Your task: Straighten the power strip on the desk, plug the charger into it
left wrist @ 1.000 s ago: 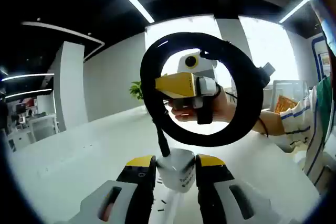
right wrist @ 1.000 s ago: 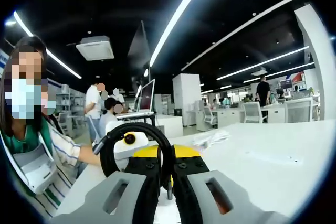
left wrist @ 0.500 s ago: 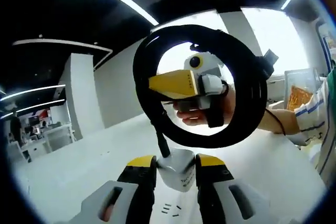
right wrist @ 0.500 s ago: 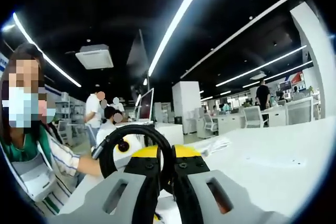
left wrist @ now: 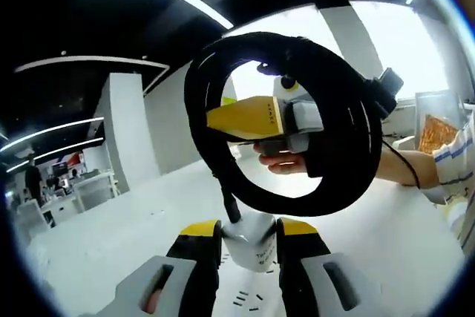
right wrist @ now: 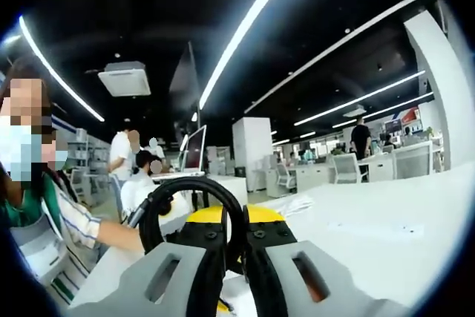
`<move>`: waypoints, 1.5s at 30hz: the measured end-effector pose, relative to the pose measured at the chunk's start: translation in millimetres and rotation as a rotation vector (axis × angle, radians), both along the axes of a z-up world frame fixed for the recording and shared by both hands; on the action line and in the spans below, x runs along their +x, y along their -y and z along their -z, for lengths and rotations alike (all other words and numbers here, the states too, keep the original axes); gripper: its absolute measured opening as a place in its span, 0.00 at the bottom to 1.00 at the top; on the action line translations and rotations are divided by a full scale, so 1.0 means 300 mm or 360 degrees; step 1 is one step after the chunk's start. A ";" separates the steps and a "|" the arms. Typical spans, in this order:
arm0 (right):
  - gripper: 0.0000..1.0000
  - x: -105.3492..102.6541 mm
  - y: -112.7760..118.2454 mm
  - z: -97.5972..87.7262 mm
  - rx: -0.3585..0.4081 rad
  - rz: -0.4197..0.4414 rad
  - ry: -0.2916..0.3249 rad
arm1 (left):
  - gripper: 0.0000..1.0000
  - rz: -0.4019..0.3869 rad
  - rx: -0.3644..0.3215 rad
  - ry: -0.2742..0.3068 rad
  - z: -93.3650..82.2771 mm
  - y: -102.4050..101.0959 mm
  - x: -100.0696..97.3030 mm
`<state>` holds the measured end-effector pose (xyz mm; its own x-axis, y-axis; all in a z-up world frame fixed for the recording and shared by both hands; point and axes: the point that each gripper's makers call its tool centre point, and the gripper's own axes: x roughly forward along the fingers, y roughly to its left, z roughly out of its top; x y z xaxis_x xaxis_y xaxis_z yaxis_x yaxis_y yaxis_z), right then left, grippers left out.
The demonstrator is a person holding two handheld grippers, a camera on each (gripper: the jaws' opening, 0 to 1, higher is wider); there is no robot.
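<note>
Left hand-held gripper (left wrist: pixel 247 237): yellow-tipped black jaws rise from the bottom of the left gripper view, pinching the white charger between them.
Charger (left wrist: pixel 250 243): a white block with grey printing on one face, held above the worktop; its black lead leaves the top and climbs into the coil.
Cable coil (left wrist: pixel 355 146): several turns of thick black cable forming a ring, standing upright beyond the left jaws; a grey plug end juts from its upper right edge.
Right hand-held gripper (right wrist: pixel 235 252): in the right gripper view its jaws are pressed together on the cable coil (right wrist: pixel 223 198), whose black loop arches above the yellow tips. In the left gripper view the same tool (left wrist: pixel 256 118) shows through and behind the ring, yellow nose pointing left.
Hand (left wrist: pixel 286 161): bare fingers wrapped under the right tool's grip, seen through the ring; a striped sleeve follows at the right edge.
Power strip (left wrist: pixel 249 300): a white face with dark slot pairs, lying on the worktop directly below the charger, partly hidden by the jaws.
Worktop (left wrist: pixel 111 250): pale, smooth surface; in the right gripper view (right wrist: pixel 386 235) it runs away to the right.
Background: open office with strip ceiling lights, white columns, a monitor (right wrist: pixel 194 149), and people standing in the distance.
</note>
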<state>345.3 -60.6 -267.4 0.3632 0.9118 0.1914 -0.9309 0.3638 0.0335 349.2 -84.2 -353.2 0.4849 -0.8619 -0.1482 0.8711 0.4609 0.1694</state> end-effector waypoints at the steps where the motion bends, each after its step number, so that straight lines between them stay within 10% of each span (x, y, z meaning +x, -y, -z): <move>1: 0.07 0.002 0.005 0.002 0.0006 0.0001 -0.0004 | 0.29 0.0000 -0.0019 -0.0009 0.000 -0.003 0.003; 45: 0.15 -0.017 0.084 0.066 -0.0316 0.0098 0.0112 | 0.27 -0.0032 0.0002 0.0065 0.032 0.009 -0.009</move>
<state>340.0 -85.9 -287.2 0.4115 0.9106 0.0372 -0.9042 0.4131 -0.1086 346.4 -86.8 -362.9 0.5078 -0.8518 -0.1288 0.8540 0.4781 0.2054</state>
